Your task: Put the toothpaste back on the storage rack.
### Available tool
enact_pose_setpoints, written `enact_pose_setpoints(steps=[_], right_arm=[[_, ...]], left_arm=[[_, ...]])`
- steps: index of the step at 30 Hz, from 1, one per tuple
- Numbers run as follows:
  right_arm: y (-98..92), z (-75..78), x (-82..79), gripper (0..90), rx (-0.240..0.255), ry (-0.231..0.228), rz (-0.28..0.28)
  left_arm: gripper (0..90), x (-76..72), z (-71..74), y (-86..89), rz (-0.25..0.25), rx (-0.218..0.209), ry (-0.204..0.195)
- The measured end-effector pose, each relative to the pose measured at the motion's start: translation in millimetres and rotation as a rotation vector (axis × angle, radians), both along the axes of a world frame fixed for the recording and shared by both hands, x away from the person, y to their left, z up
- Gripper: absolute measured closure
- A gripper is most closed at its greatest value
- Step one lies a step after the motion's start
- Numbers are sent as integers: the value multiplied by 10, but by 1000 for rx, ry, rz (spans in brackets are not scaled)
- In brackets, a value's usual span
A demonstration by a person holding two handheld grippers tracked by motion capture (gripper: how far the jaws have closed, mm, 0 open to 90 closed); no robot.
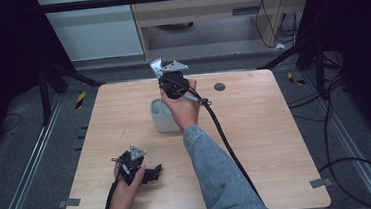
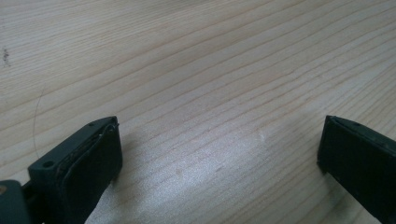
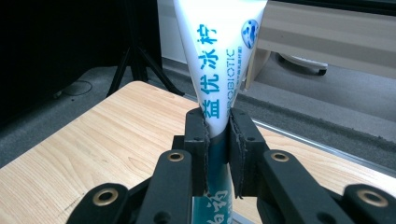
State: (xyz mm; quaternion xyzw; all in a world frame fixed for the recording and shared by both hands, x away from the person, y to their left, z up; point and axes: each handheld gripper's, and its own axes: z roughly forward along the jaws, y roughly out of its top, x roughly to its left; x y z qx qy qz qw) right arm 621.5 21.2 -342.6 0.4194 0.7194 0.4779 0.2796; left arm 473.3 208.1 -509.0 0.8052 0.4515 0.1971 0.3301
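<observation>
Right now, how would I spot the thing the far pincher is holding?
Start at the wooden table and find the grey cup near its middle. Just above it the right gripper is shut on a white toothpaste tube. Its blue printed characters and flat, narrowing end set it apart from the plain cup.

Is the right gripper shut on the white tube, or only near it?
Shut on it. In the right gripper view the fingers press both sides of the tube, pinching it narrow between them.
</observation>
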Motion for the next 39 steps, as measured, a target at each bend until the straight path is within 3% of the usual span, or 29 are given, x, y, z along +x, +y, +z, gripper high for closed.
enact_pose_setpoints(steps=[39], right_arm=[[-90, -92, -89, 795, -55, 76, 29]], left_arm=[[0, 2, -2, -8, -2, -5, -1]])
